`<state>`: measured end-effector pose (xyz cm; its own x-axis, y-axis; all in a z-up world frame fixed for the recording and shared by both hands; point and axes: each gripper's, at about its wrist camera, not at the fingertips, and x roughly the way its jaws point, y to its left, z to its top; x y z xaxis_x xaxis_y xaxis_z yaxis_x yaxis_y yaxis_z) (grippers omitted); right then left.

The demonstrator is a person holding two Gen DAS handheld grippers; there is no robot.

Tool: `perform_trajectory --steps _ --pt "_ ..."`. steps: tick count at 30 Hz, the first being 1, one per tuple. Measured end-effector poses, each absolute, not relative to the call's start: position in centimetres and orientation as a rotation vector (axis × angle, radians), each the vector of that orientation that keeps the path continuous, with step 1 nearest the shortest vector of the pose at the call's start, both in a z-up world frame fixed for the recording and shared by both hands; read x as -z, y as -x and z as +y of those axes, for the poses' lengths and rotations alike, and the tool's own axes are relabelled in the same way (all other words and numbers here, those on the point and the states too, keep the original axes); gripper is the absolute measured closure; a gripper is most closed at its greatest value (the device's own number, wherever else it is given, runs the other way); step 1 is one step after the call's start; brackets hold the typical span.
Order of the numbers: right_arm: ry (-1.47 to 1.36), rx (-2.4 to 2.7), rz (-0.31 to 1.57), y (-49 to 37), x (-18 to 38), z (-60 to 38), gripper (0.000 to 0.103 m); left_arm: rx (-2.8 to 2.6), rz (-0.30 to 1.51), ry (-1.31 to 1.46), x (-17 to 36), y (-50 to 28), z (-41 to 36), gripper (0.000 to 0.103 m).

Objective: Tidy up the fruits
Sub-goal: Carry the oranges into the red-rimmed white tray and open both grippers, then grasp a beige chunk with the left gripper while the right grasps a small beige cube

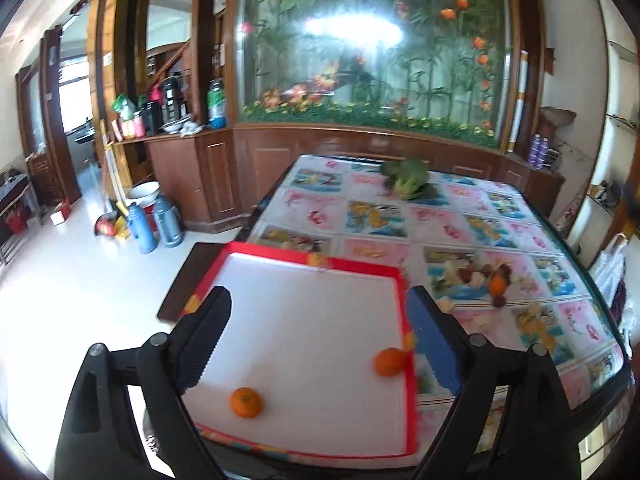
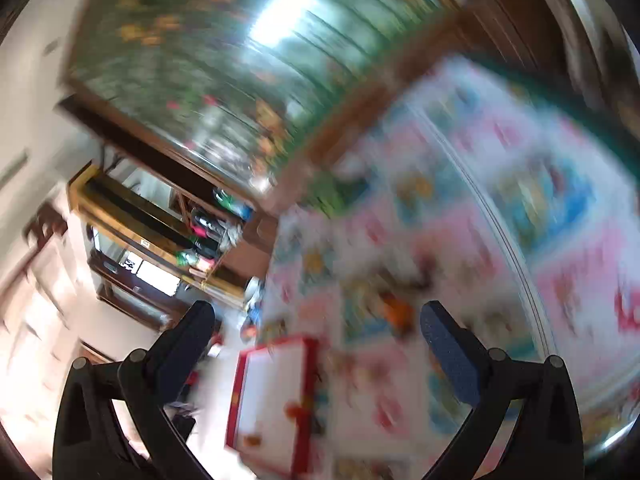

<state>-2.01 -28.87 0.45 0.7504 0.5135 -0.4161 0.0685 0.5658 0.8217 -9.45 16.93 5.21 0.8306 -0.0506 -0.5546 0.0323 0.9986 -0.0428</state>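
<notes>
The left gripper [image 1: 320,320] hangs above a shallow square tray with a red rim and a white floor [image 1: 304,344], and its jaws stand wide apart with nothing between them. The tray sits on the near left part of the counter [image 1: 460,224], which is covered with a glossy cloth of pink and blue picture squares. Inside the tray lie two small round orange fruits: one [image 1: 246,402] near the front, a little left of the middle, and the other [image 1: 389,361] against the right rim. A third orange fruit [image 1: 497,285] lies on the cloth to the right of the tray, close beside some small dark red fruits [image 1: 498,301]. At the far edge of the counter lies a green leafy vegetable [image 1: 408,178]. The right wrist view is strongly blurred; the right gripper [image 2: 318,320] has its jaws wide apart and empty, above the cloth and the tray.
</notes>
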Motion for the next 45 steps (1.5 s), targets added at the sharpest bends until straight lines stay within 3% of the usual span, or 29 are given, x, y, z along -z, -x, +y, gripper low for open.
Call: perform_trajectory --steps 4,8,13,16,18,19,23,33,37,40,43,45 --pt "-1.053 -0.079 0.781 3.2 7.3 -34.9 0.0 0.151 0.605 -0.026 -4.8 8.9 12.4 0.014" --pt "-0.946 -0.164 0.824 1.6 6.8 -34.0 0.001 0.212 0.626 -0.115 -3.0 7.9 7.6 0.014" --pt "-0.577 -0.195 0.89 -0.1 4.7 -28.5 0.003 0.281 0.694 -0.211 1.0 6.2 2.0 0.014" --pt "-0.473 -0.161 0.901 -0.9 6.1 -26.8 0.015 0.313 0.735 -0.204 2.7 5.4 0.5 0.014" --pt "-0.413 -0.151 0.922 -1.3 7.2 -25.8 0.034 0.332 0.751 -0.183 3.4 4.8 0.1 0.021" --pt "-0.397 -0.149 0.939 -1.7 7.9 -25.6 0.037 0.344 0.761 -0.174 3.8 4.4 -0.2 0.028" --pt "-0.33 -0.111 0.945 -2.2 8.7 -24.9 0.044 0.356 0.825 -0.155 5.4 2.8 -1.0 0.043" --pt "-0.256 -0.134 0.941 -1.8 8.8 -24.5 0.047 0.378 0.93 -0.042 7.3 0.2 -2.0 0.047" --pt "-0.216 -0.138 0.94 -1.9 8.8 -23.8 0.048 0.368 0.964 -0.031 8.1 -0.9 -2.4 0.064" --pt "-0.196 -0.128 0.933 -2.3 8.7 -23.4 0.048 0.375 0.98 -0.025 8.6 -1.3 -2.5 0.064" --pt "-0.194 -0.118 0.94 -2.9 9.0 -23.3 0.055 0.383 0.978 -0.019 8.6 -1.3 -2.5 0.066" --pt "-0.199 -0.113 0.947 -3.3 9.2 -23.3 0.065 0.387 0.981 -0.013 8.7 -1.4 -2.4 0.068"
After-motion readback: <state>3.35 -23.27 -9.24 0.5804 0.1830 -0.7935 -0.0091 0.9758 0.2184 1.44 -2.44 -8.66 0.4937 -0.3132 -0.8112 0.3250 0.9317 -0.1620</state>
